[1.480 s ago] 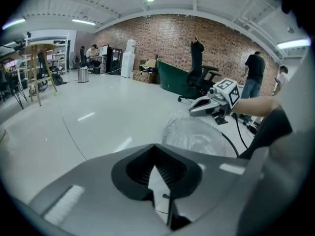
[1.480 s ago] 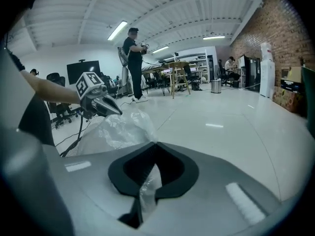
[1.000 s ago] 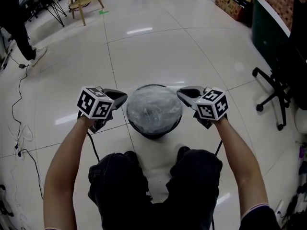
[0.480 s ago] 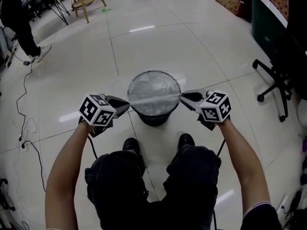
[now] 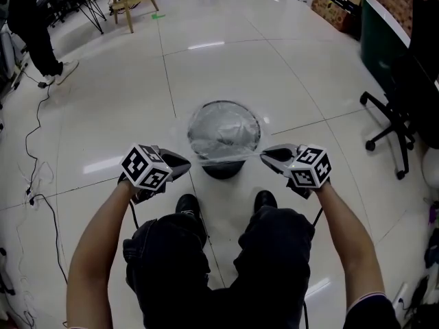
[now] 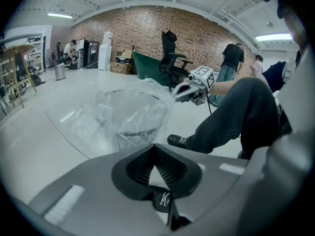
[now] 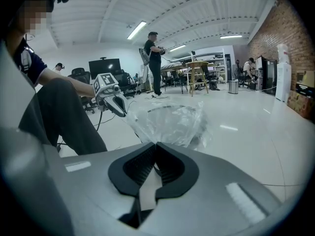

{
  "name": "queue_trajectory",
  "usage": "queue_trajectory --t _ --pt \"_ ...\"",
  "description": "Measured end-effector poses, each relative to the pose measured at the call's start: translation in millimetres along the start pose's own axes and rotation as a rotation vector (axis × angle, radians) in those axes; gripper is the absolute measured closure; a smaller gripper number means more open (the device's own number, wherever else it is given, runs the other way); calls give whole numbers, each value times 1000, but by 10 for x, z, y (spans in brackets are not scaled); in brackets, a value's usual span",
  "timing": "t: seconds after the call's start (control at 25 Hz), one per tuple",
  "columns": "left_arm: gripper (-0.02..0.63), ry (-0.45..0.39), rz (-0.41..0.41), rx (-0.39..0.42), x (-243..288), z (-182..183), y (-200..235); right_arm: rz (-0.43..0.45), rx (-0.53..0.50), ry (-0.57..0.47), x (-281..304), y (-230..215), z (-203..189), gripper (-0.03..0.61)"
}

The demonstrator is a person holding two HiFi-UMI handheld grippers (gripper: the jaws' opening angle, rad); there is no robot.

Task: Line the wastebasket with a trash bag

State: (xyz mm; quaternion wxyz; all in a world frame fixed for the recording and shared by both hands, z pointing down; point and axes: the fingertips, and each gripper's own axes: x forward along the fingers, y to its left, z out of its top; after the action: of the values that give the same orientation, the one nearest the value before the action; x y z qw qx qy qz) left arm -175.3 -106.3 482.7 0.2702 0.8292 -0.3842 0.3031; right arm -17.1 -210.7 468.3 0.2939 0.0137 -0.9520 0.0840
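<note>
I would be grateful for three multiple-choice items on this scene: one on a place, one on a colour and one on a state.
1. Where does the wastebasket stand?
A. On the floor, just ahead of the person's shoes
B. Inside a cupboard
C. On a table

2. What colour is the trash bag?
A. Black
B. Clear
C. Blue

3. How do the left tool and the right tool stand?
A. Both wide open
B. Both shut on the trash bag's edge
C. Only the left tool is shut

Answers:
1 A: the head view shows it on the floor beyond the shoes.
2 B: the wastebasket shows through the film.
3 B: each gripper view shows jaws together, and the bag's edge stretches taut between the tools.
</note>
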Motion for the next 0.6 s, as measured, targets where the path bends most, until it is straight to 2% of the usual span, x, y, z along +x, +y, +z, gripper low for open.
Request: queue_trajectory --t 0.28,0.48,0.6 --pt "601 67 -26 -22 204 -239 -93 19 30 47 80 33 -307 575" --pt "601 93 -5 -56 340 -401 -60 26 64 80 199 19 -478 575" --pt "601 94 18 -105 410 -447 25 24 81 103 283 -26 -547 575"
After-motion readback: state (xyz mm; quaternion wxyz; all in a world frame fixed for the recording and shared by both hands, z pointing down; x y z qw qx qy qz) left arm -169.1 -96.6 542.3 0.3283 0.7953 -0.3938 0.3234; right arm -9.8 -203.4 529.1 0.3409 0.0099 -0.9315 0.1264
